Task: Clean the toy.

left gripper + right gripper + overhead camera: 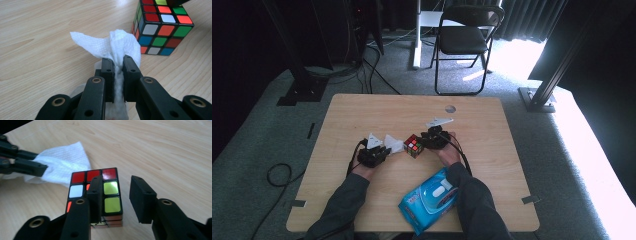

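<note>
A scrambled colour cube (pixel 413 145) stands on the wooden table (pixel 362 110) between my two grippers. My left gripper (pixel 118 61) is shut on a crumpled white tissue (pixel 107 46), which sticks out past the jaws just left of the cube (pixel 162 27). In the high view the left gripper (pixel 383 150) holds the tissue (pixel 394 144) close to the cube's left side. My right gripper (pixel 116 183) hovers at the cube (pixel 111 197) from the right. Its left jaw lies over the cube's top; its right jaw stands clear of the cube's side with a gap. In the high view the right gripper (pixel 426 141) is against the cube.
A blue pack of wet wipes (pixel 429 200) lies at the table's near edge, between the forearms. A small round hole (pixel 450 108) is in the far part of the tabletop. A black folding chair (pixel 464 35) stands on the carpet beyond the table.
</note>
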`<action>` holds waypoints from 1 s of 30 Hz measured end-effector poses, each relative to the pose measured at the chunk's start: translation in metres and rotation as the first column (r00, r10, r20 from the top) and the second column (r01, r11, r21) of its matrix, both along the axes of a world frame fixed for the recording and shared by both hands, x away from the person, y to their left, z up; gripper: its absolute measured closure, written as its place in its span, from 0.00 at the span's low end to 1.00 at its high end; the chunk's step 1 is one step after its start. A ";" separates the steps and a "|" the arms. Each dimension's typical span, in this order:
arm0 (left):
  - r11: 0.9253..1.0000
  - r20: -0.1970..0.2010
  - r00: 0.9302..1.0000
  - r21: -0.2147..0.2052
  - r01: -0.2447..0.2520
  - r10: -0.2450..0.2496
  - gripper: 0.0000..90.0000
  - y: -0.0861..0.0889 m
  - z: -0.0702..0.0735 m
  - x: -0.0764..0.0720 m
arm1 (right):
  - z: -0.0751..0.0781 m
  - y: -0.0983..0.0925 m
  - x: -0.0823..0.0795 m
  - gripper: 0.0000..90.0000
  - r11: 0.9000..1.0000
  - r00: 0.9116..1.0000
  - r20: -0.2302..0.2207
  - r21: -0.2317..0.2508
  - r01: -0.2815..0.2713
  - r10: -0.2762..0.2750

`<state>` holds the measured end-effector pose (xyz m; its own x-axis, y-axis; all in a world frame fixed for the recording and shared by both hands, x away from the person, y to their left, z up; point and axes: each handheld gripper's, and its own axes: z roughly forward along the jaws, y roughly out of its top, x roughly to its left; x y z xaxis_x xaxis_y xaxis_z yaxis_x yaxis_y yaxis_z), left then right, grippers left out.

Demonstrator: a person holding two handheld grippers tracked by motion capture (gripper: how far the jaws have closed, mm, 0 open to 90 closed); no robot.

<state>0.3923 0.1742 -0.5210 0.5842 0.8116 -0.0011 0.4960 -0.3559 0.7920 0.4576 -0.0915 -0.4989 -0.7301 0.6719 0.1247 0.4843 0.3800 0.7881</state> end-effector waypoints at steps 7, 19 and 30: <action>1.000 0.000 1.000 -0.002 0.001 -0.001 0.91 -0.001 0.000 0.000 | -0.001 0.002 0.000 0.63 1.000 1.000 -0.017 0.013 -0.006 0.006; 1.000 0.002 1.000 0.000 0.003 -0.003 0.91 -0.002 0.002 0.000 | -0.005 -0.004 0.008 0.79 0.992 0.985 -0.174 0.126 0.006 0.016; 1.000 0.002 1.000 0.001 0.000 0.000 0.91 -0.001 0.001 0.000 | -0.010 -0.017 0.016 0.78 0.975 0.964 -0.264 0.212 0.064 -0.006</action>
<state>0.3921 0.1732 -0.5202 0.5840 0.8118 0.0008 0.4942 -0.3563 0.7930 0.4733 -0.1086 -0.5086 -0.6288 0.6320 0.4529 0.6936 0.1928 0.6941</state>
